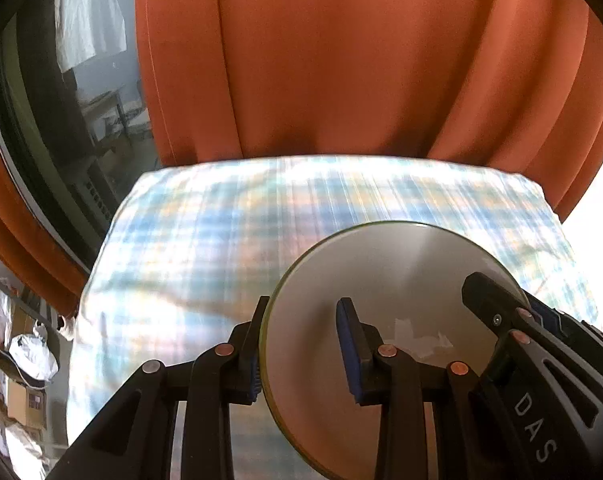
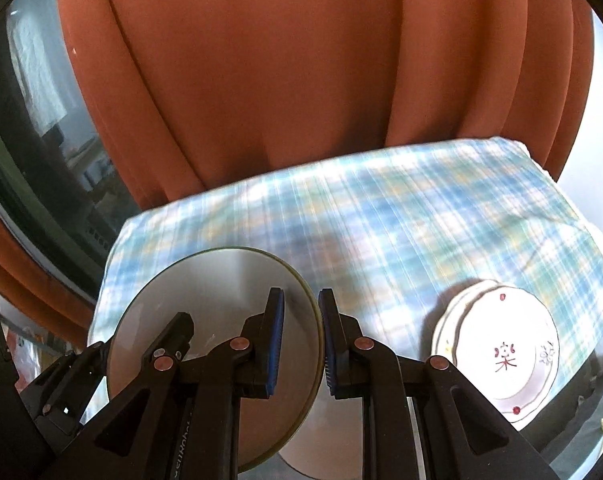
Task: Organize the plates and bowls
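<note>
A pale grey plate (image 1: 401, 280) with an olive-green rim is held above the plaid-covered table (image 1: 221, 240). My left gripper (image 1: 303, 354) is shut on its left rim. My right gripper (image 2: 301, 344) is shut on the opposite rim of the same plate (image 2: 221, 292). Each gripper also shows in the other's view: the right gripper (image 1: 501, 312) at the plate's far edge, the left gripper (image 2: 169, 344) at the lower left. A stack of white scalloped plates (image 2: 501, 352) with red flower marks lies on the cloth to the right. Part of another white round dish (image 2: 325, 440) shows under the held plate.
Orange curtains (image 1: 341, 60) hang right behind the table's far edge. A dark window (image 1: 61, 100) is on the left. Boxes and crumpled bags (image 1: 25, 360) lie on the floor left of the table. The plaid cloth (image 2: 381, 220) is bare in the middle and at the back.
</note>
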`<state>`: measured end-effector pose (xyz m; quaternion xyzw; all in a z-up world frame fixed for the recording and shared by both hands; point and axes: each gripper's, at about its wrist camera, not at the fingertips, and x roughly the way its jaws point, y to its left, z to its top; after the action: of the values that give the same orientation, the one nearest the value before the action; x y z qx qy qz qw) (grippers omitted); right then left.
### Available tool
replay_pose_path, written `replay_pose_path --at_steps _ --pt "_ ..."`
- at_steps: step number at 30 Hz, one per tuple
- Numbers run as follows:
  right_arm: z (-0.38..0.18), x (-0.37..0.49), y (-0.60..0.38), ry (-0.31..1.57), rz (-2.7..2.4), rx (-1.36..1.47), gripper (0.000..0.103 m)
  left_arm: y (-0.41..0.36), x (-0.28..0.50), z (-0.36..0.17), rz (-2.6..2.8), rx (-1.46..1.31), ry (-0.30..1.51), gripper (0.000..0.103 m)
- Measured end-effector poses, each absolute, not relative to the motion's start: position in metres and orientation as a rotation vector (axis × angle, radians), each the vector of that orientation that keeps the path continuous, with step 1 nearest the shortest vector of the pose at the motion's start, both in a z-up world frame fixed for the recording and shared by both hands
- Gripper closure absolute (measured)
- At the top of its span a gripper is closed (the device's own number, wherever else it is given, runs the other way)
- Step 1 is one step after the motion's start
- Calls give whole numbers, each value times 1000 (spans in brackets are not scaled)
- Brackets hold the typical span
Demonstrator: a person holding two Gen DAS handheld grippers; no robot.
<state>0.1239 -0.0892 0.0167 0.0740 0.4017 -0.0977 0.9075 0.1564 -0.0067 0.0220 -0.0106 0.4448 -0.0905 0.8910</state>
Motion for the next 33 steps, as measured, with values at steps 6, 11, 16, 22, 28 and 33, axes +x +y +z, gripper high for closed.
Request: replay_pose_path --at_steps 6,11,16,22,28,33 --pt "1 102 -115 860 -170 151 82 -35 134 8 -154 -3 947 72" --pt "-10 92 -136 877 -138 137 82 -51 120 -6 -118 -13 966 72" --pt "-24 87 -150 907 -98 113 82 -64 110 -21 -72 -32 1003 72" --pt "-44 88 -162 964 -48 85 82 -73 103 -36 -13 -62 1039 72" --pt "-55 95 -164 997 26 53 82 -69 102 -44 72 -89 1057 72" --pt "-63 104 -158 1022 83 30 82 -62 104 -53 112 -134 1087 72"
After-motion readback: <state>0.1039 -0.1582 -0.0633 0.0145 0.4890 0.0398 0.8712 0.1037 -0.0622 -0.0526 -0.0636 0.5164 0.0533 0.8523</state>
